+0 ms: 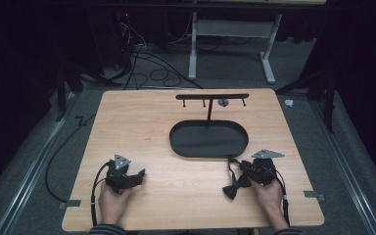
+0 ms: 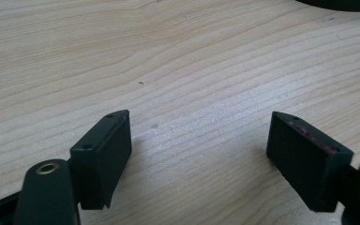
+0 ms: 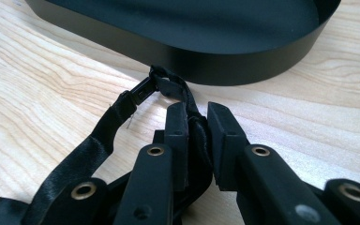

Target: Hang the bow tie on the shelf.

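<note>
A black bow tie [image 1: 232, 189] lies on the wooden table at the front right, and its satin strap [image 3: 98, 136] runs up toward the black oval tray [image 1: 176, 143]. My right gripper [image 3: 198, 123] is shut on that strap just short of the tray's wall [image 3: 192, 63]; the band is pinched between the two pads, and a small plastic clasp [image 3: 140, 92] sits a little beyond them. From above, the right gripper [image 1: 244, 170] rests low beside the tray's near edge. At the front left my left gripper [image 1: 139, 175] stands open, and its jaws [image 2: 199, 150] are wide apart over bare wood.
A black T-shaped stand [image 1: 210, 97] with small hooks rises from the tray's far end. The tabletop [image 1: 176, 196] between the two hands is bare wood. Cables and a table frame lie on the floor beyond the far edge.
</note>
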Tool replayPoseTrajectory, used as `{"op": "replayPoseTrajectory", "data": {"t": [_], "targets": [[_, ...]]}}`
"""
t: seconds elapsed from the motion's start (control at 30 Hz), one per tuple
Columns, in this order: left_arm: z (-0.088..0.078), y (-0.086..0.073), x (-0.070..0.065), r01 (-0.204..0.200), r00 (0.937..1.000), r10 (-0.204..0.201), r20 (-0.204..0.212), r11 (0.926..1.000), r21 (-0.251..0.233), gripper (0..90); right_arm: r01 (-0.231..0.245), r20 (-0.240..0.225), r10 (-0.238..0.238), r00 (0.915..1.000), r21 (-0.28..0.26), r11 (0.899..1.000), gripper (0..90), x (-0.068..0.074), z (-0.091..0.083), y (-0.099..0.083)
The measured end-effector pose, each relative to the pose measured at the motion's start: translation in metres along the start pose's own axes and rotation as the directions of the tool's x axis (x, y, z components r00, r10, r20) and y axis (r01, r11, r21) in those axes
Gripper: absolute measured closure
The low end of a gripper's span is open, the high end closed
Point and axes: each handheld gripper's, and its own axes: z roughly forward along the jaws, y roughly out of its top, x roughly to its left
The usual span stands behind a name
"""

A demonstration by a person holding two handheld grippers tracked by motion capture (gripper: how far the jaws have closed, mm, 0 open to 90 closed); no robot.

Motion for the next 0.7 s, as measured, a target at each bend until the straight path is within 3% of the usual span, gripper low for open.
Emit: {"op": "replayPoseTrajectory", "data": {"t": [0.27, 0.7], "targets": [[0.0, 0.0, 0.0, 0.0, 1.0, 0.0, 0.0, 1.0, 0.0, 22.8, 0.014, -0.006, -0.014, 0.9999, -0.04, 0.999, 81.3, 0.003, -0.012, 0.002], [0.0, 0.0, 0.0, 0.0, 1.0, 0.0, 0.0, 1.0, 0.0, 22.8, 0.056, 0.007, -0.056, 0.9984, -0.114, 0.992, 81.6, 0.014, -0.034, 0.021]]}}
